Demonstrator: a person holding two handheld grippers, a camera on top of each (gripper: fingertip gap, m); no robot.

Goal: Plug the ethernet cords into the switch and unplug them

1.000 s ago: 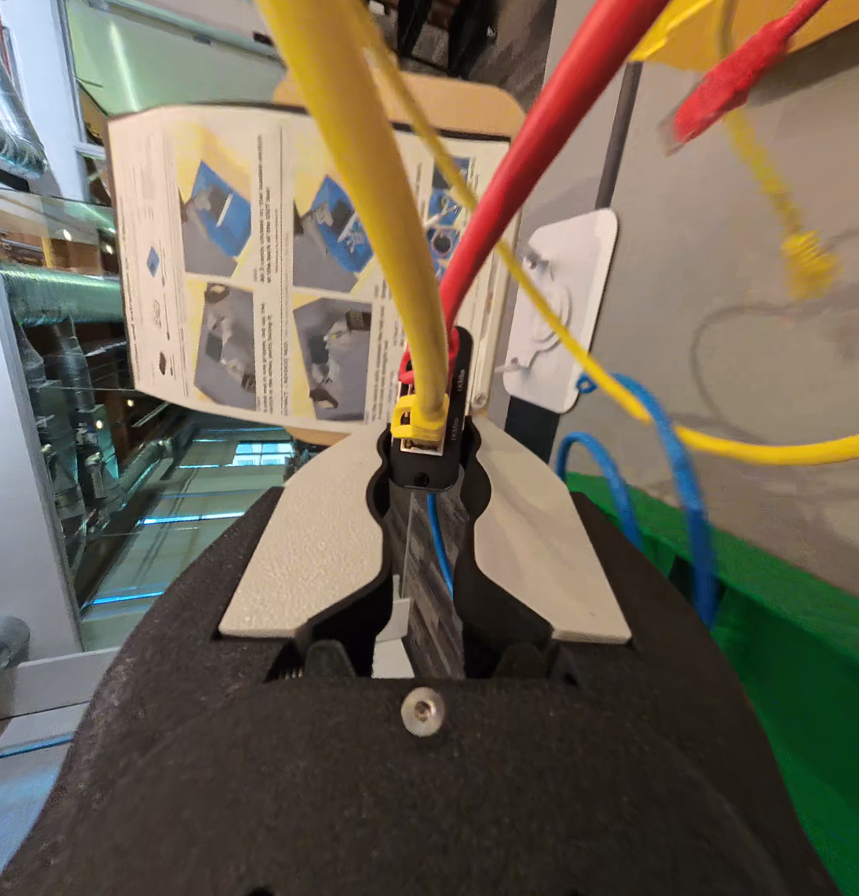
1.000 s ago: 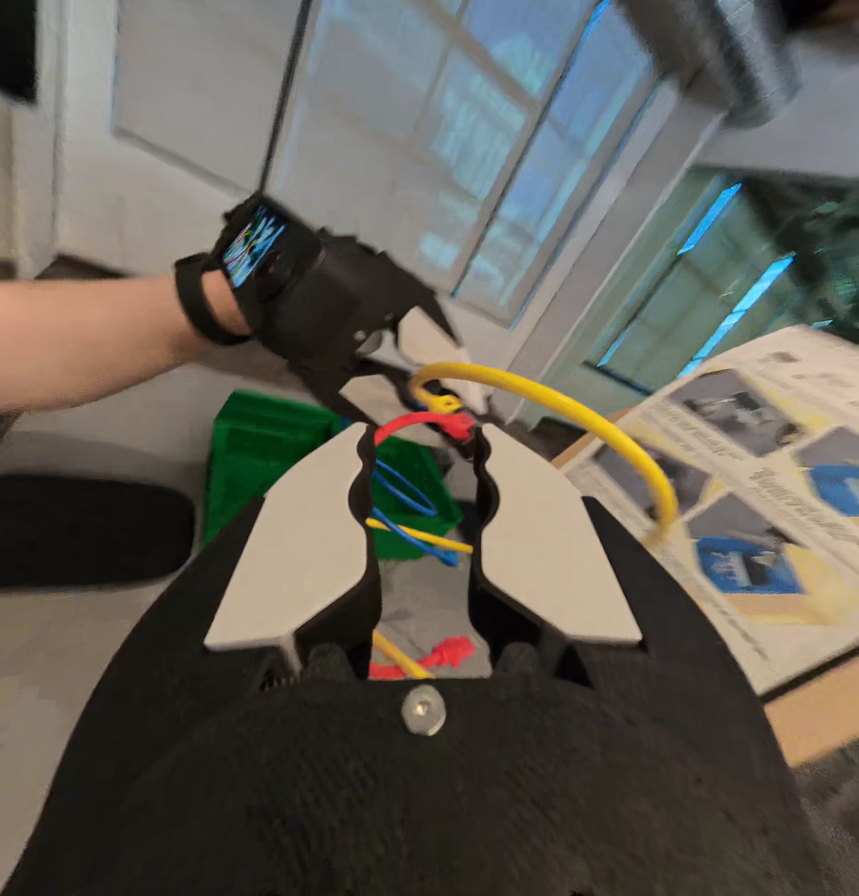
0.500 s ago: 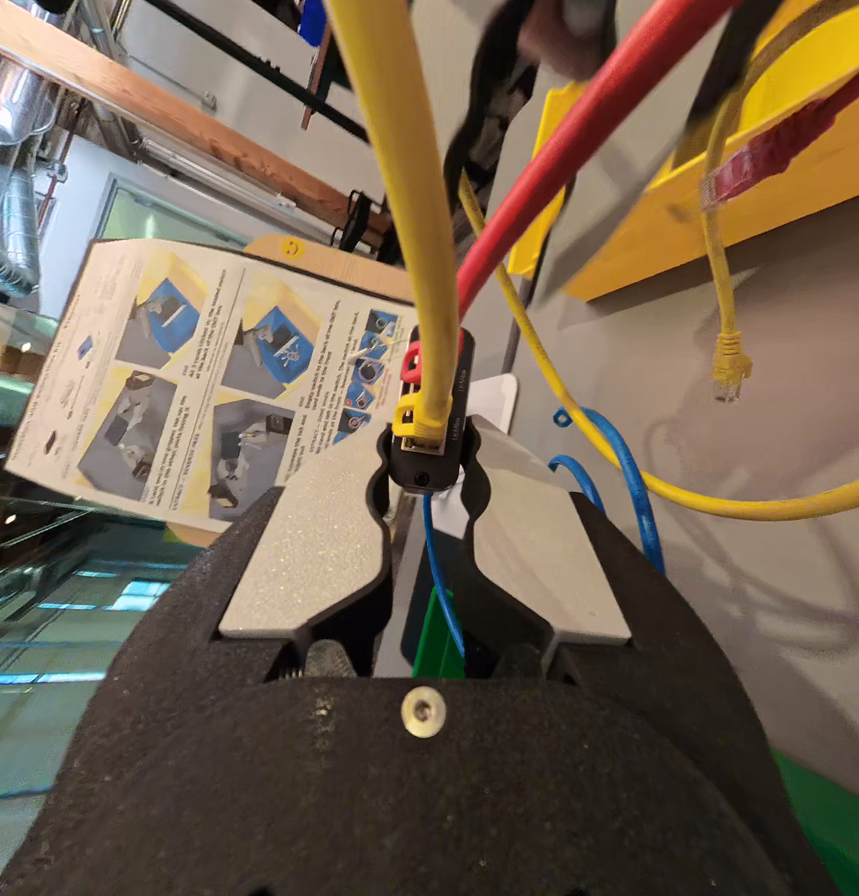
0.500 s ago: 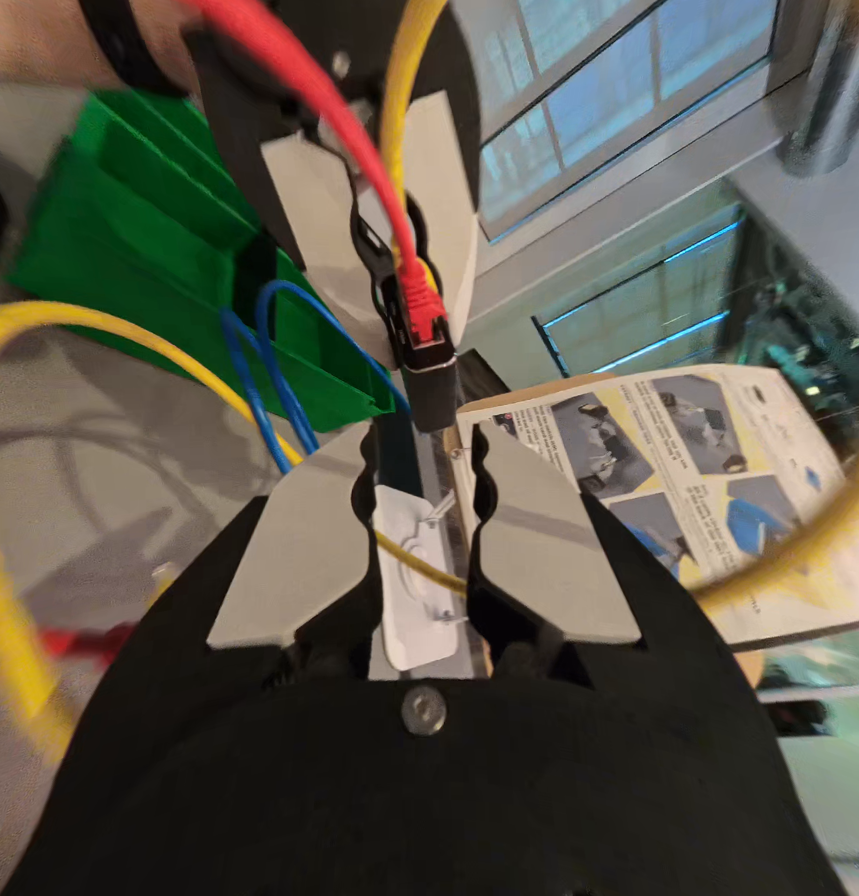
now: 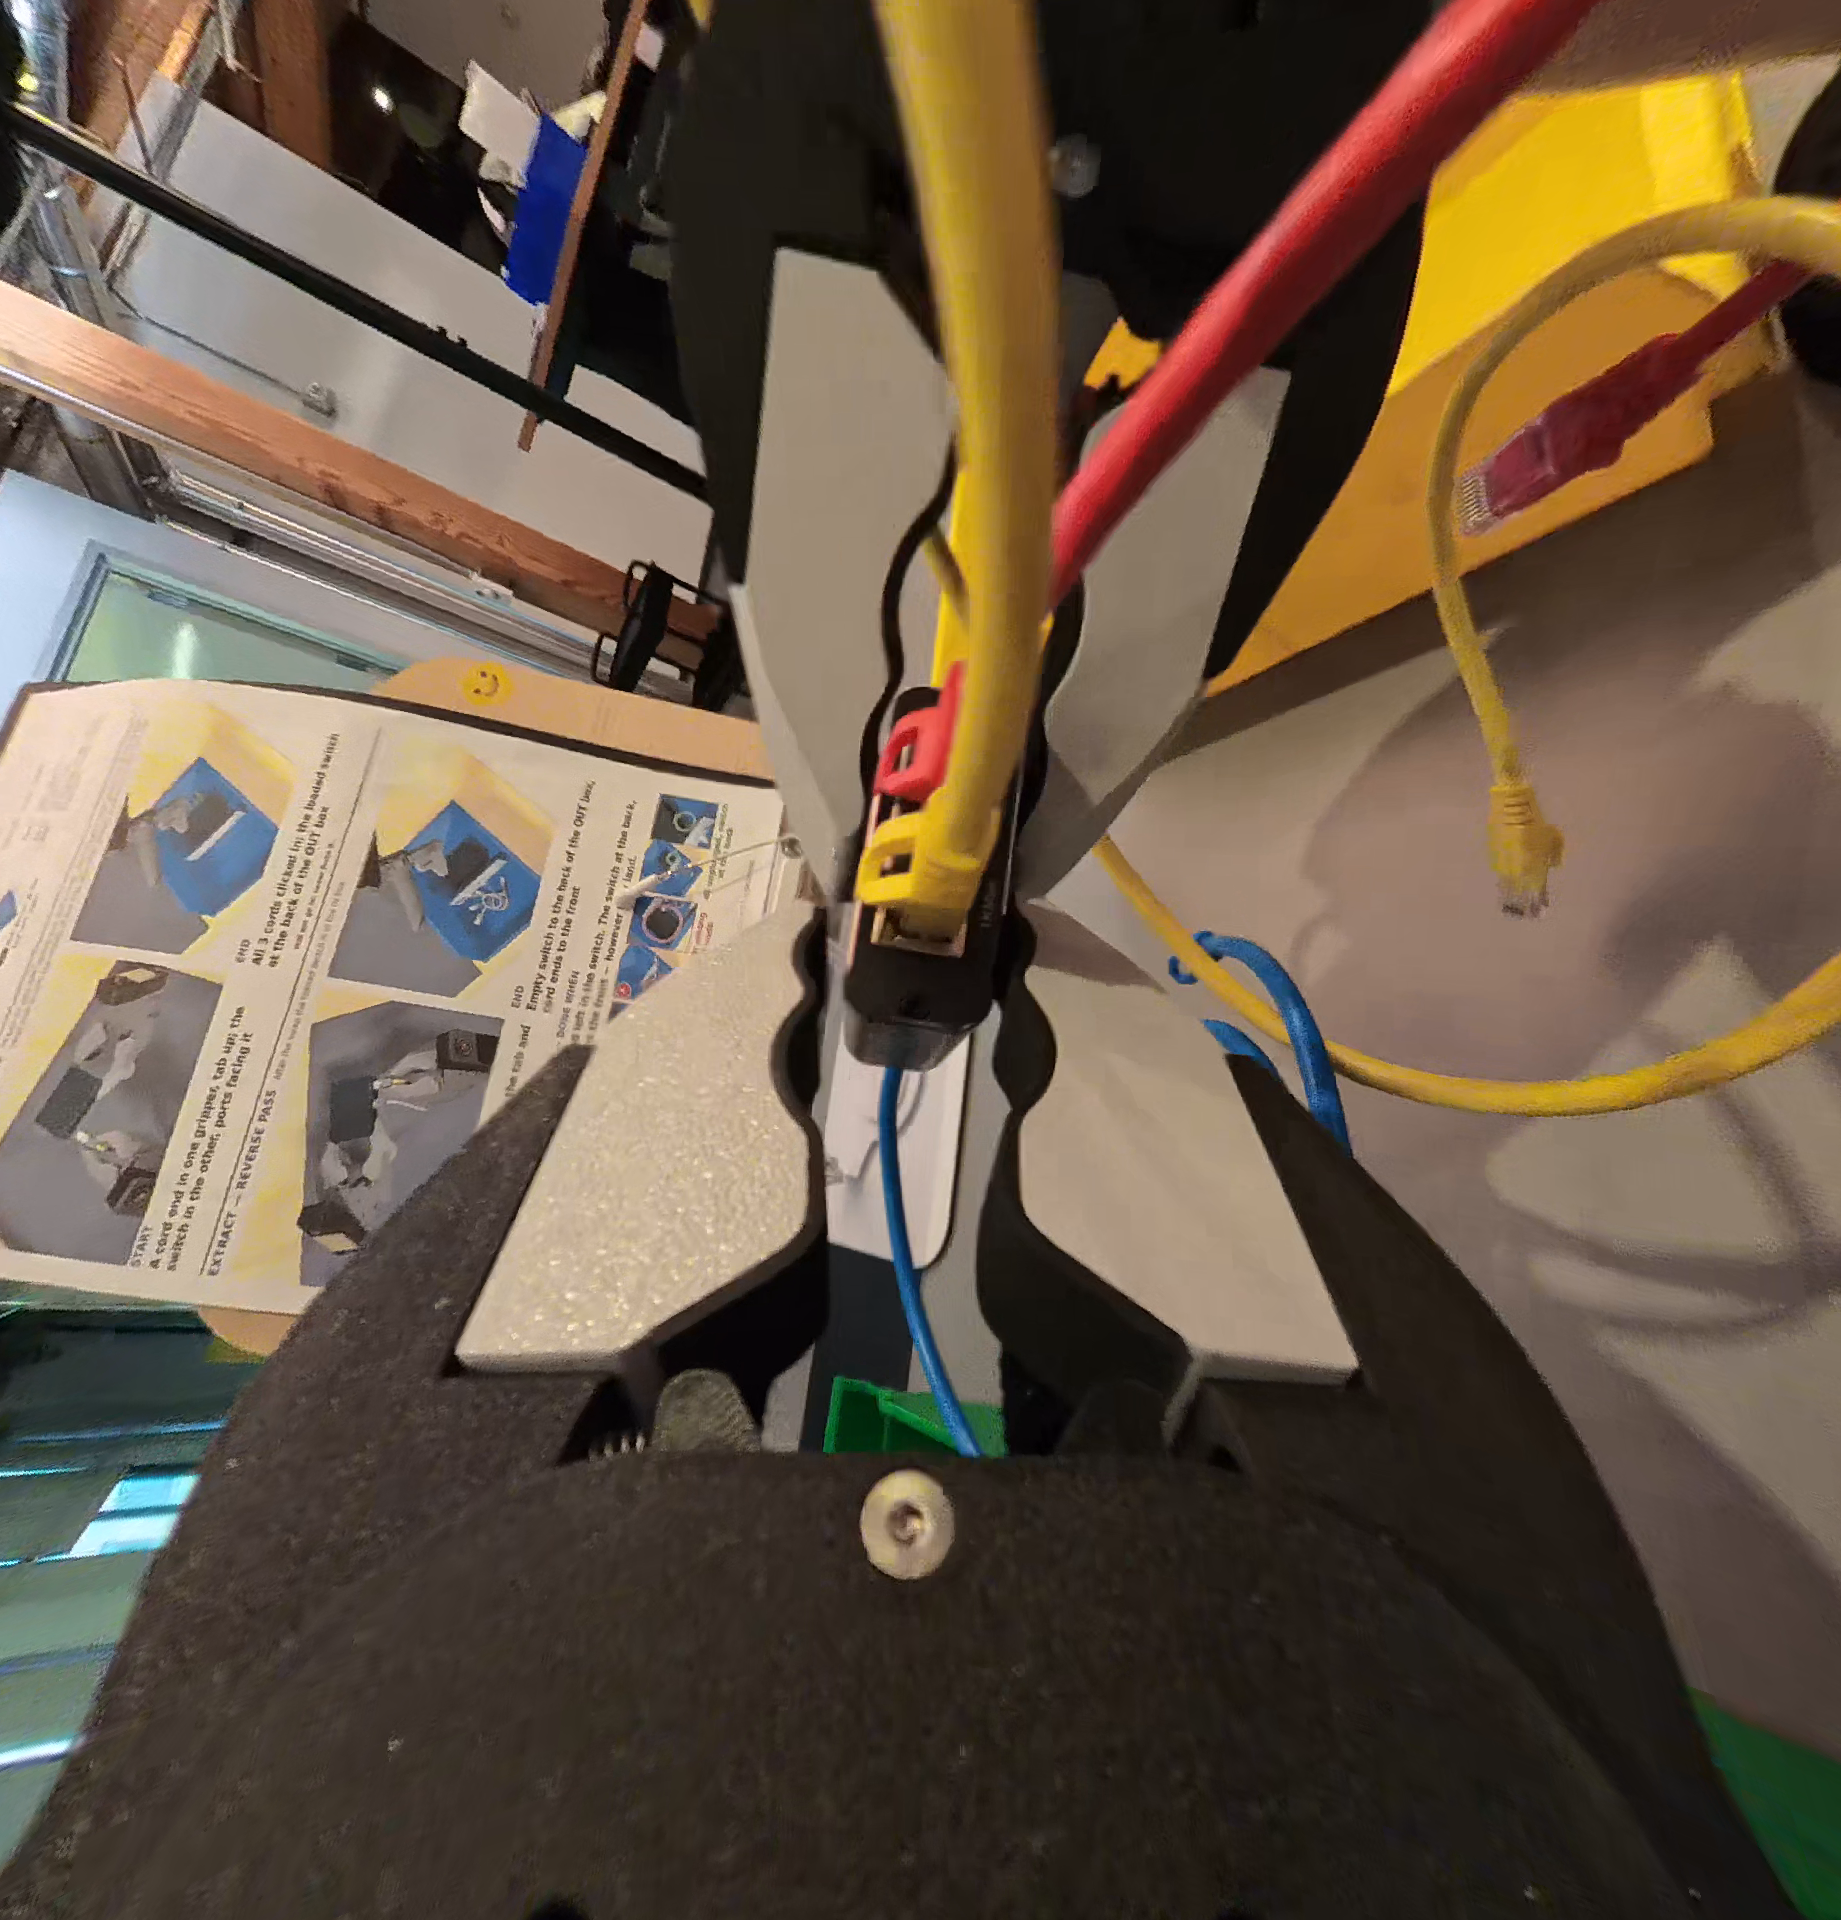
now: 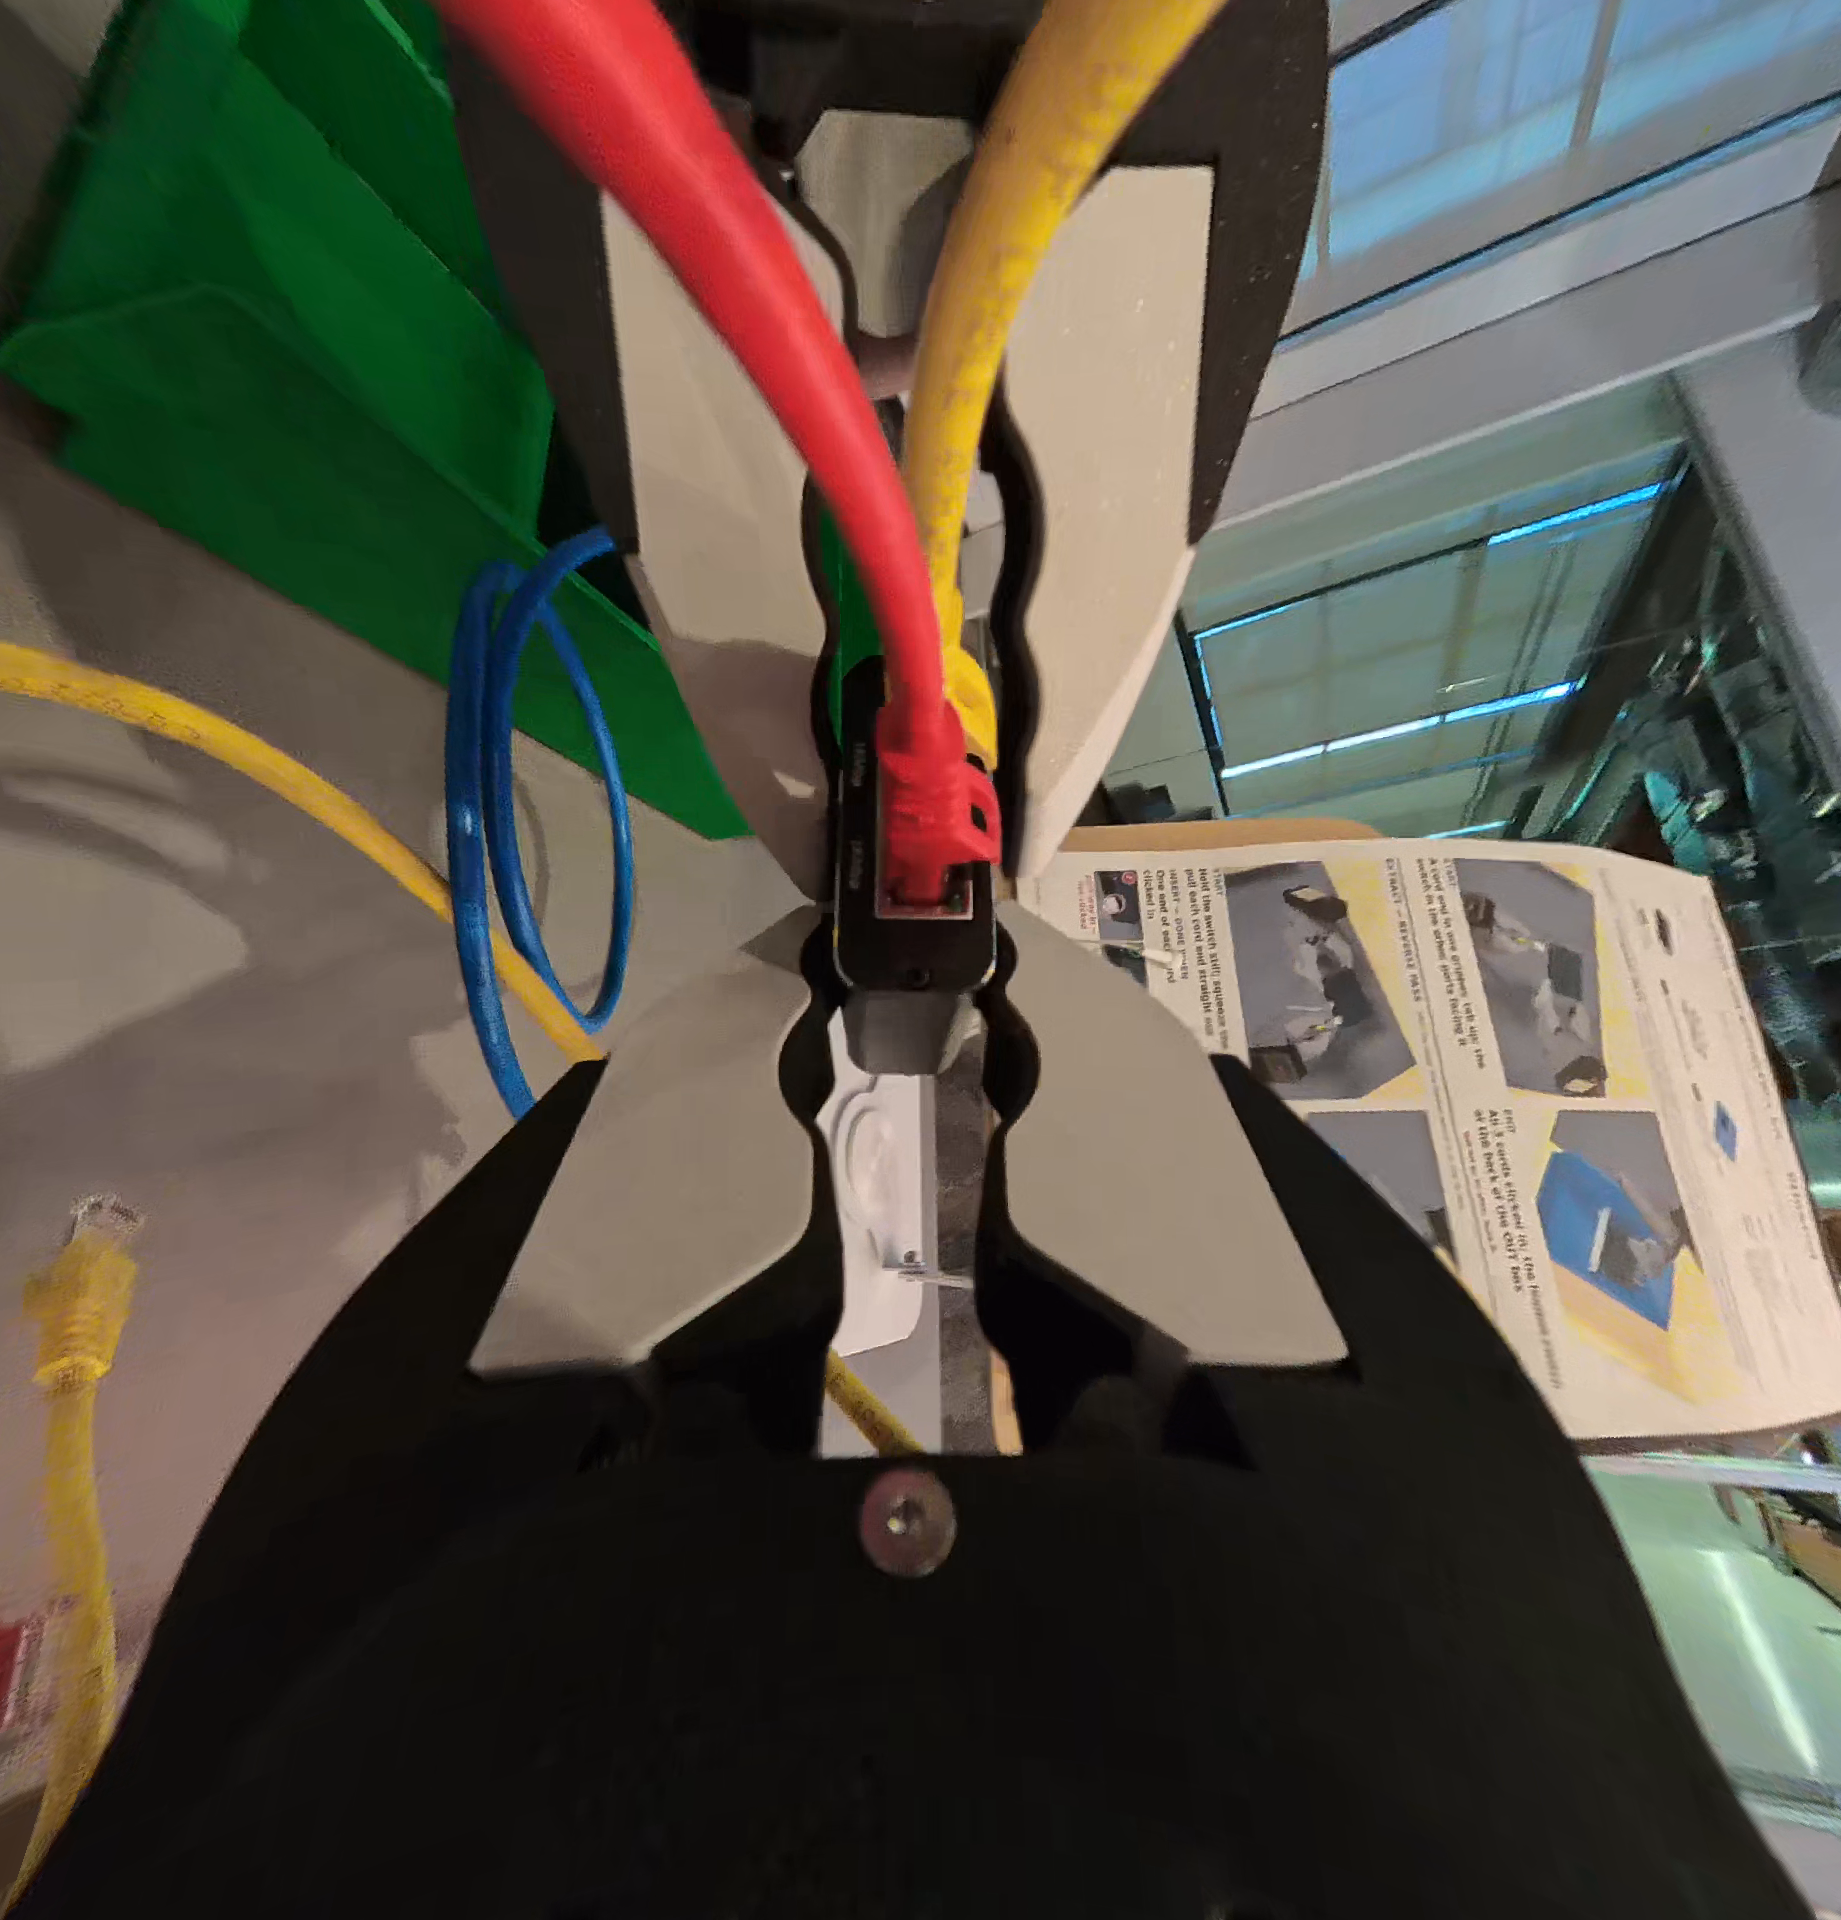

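Black switch point(image 5: 921, 987) sits pinched at its near end between the left gripper point(image 5: 911, 997) tips, held up off the grey table point(image 5: 1622, 935). Yellow cord point(image 5: 983, 520) and red cord point(image 5: 1259, 312) both plugged into its ports, side by side. Right gripper point(image 6: 911, 977) meets it from the opposite side, tips at the switch's other end point(image 6: 911, 935); whether they actually pinch it or just flank it, cannot tell. Blue cord point(image 6: 537, 790) loops near a green bin point(image 6: 272, 364). Loose yellow plug point(image 5: 1518, 842) and loose red plug point(image 5: 1550, 457) dangle by a yellow bin point(image 5: 1581, 260). Instruction sheet point(image 5: 272, 966) lies beyond.
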